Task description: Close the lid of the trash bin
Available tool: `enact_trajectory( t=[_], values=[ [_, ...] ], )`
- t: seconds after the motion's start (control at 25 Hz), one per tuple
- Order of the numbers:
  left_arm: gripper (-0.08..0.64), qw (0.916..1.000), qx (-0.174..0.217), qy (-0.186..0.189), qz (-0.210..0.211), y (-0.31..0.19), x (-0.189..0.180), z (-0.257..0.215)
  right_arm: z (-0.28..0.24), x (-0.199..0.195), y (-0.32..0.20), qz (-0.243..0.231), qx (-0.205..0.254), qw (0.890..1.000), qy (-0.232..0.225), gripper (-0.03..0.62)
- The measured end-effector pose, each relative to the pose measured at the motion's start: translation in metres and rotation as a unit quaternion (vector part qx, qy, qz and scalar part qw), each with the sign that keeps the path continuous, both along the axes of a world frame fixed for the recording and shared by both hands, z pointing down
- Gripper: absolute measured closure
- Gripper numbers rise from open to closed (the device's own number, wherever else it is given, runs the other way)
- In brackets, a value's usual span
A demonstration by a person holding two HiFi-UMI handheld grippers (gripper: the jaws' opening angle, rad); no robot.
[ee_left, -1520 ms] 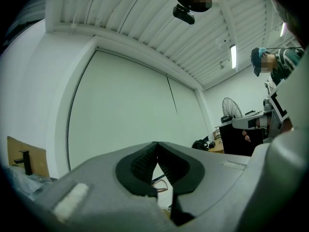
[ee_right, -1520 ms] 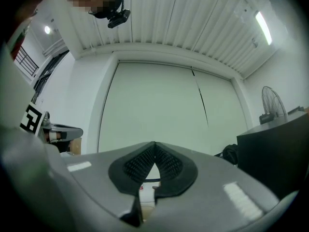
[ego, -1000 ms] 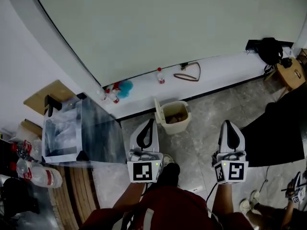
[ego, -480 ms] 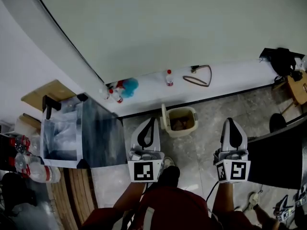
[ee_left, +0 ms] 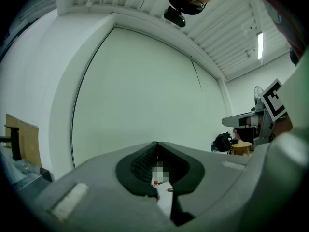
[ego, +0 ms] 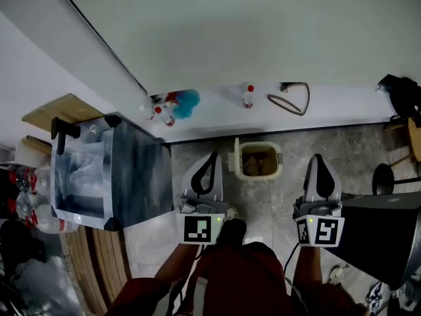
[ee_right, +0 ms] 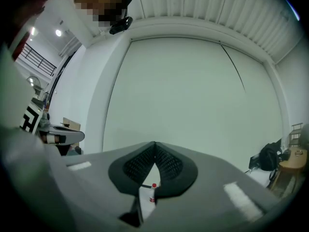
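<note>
The beige trash bin (ego: 258,160) stands on the stone floor by the white ledge, with brown rubbish inside. Its lid (ego: 233,155) stands upright on the bin's left side. In the head view my left gripper (ego: 211,155) points level just left of the bin, its tip beside the lid, shut with nothing in it. My right gripper (ego: 318,157) is shut and empty, a short way right of the bin. In the left gripper view (ee_left: 157,144) and the right gripper view (ee_right: 155,144) the pads meet at the tip. The bin is hidden in both gripper views.
A grey cabinet (ego: 135,180) stands at the left, a black table (ego: 385,226) at the right. On the white ledge (ego: 342,107) are a red-capped bottle (ego: 248,96), spray bottles, a blue object (ego: 187,102) and a cable loop (ego: 296,97). A stool (ego: 385,178) stands far right.
Both grippers have moved forward toward the wall. The bin now lies between them and nearer, where it stood ahead and to the right of the left gripper before. Both stay shut.
</note>
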State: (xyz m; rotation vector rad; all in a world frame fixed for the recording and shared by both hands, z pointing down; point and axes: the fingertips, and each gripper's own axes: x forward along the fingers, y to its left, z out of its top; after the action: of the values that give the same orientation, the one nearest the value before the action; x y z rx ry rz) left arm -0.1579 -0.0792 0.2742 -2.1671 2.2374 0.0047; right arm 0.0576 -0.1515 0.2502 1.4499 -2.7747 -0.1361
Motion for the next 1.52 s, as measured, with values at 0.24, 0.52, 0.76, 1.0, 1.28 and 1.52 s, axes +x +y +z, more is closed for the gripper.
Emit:
enact_trajectory(
  t=[0.24, 0.52, 0.76, 1.0, 1.28, 1.52],
  values=[
    [0.555, 0.9997, -0.016, 0.008, -0.015, -0.006, -0.021, 0.019, 0.011, -0.031, -0.011, -0.025, -0.014, 0.999, 0.018, 0.592],
    [0.555, 0.998, -0.049, 0.009, -0.038, -0.013, -0.033, 0.045, 0.027, -0.051, -0.025, -0.053, -0.03, 0.998, 0.031, 0.592],
    [0.555, 0.9955, -0.072, 0.008, -0.061, -0.021, -0.028, 0.066, 0.054, -0.056, -0.044, -0.084, -0.047, 0.995, 0.037, 0.592],
    [0.555, 0.9916, -0.099, 0.009, -0.082, -0.038, -0.011, 0.097, 0.078, -0.05, -0.066, -0.129, -0.07, 0.988, 0.039, 0.592],
    [0.555, 0.9793, -0.172, 0.01, -0.107, -0.064, 0.011, 0.159, 0.119, -0.043, -0.089, -0.168, -0.116, 0.978, 0.041, 0.592],
    [0.554, 0.9646, -0.234, 0.029, -0.118, -0.067, 0.024, 0.218, 0.154, -0.034, -0.101, -0.186, -0.145, 0.971, 0.046, 0.592]
  ],
)
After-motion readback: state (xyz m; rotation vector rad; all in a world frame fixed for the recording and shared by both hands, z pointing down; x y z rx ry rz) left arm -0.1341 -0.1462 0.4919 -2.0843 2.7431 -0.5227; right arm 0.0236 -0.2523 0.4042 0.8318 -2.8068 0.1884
